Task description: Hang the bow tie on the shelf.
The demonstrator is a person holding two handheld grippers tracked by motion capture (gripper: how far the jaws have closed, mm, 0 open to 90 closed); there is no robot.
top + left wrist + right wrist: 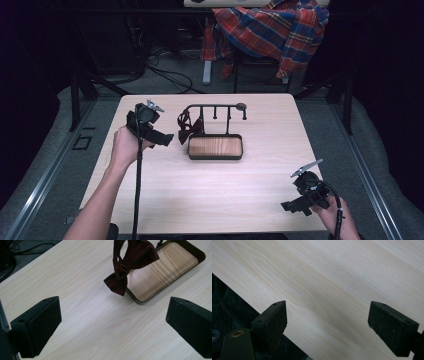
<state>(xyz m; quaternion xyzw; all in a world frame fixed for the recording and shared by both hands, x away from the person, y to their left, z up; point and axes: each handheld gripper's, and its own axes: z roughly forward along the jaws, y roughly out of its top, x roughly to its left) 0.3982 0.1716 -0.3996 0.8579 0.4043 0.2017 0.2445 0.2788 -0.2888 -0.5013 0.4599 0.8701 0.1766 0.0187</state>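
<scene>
High view, from the left: the left gripper (pixel 162 137), matte black with a grey three-cornered plate on top, is held over the pale wood-grain table (pixel 260 185) just left of the stand, its jaws spread wide with nothing between them. In the left gripper view its blocky, rough-faced pads (pixel 43 323) frame bare tabletop, with the bow tie (pixel 130 261) beyond them and well apart. That bow tie (pixel 189 126) is dark maroon cloth, soft and folded, hanging from the left end of a thin black metal rack (pixel 216 107) with short pegs; its lower wing seems to reach the table beside the tray's corner, though the angle makes contact hard to judge. The rack rises from a rounded rectangular tray (pixel 215 147), black-rimmed with a darker wood inlay. Open tabletop stretches right and toward the near edge. There the right gripper (pixel 294 206) sits by the near right corner, jaws likewise spread and empty over smooth grain.
</scene>
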